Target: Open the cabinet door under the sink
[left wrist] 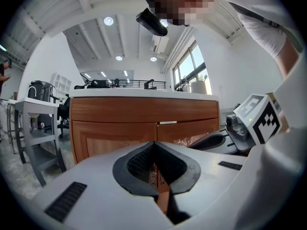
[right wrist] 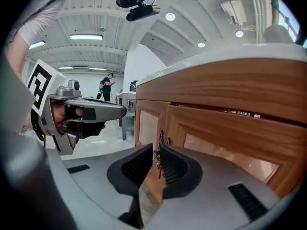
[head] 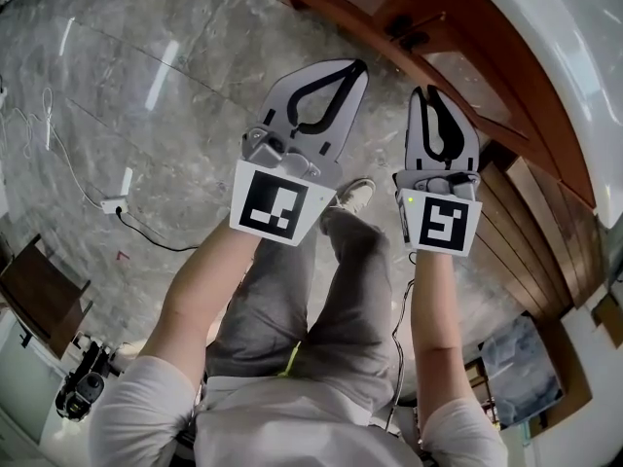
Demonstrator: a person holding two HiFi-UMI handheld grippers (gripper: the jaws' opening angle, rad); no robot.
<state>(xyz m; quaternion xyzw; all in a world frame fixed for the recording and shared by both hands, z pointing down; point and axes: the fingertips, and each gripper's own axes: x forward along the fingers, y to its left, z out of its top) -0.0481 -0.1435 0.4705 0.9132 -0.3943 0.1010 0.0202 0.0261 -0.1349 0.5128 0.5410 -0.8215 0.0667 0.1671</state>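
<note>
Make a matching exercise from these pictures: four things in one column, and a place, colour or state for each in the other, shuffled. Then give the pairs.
Things:
1. left claw
2. cabinet doors
3. countertop
4. power strip

Descriptions:
a. lies on the grey floor
b. brown wood
c. tips together, holding nothing
d. white, running above the doors

Pairs: 1-c; 2-b; 3-d; 4-a
</note>
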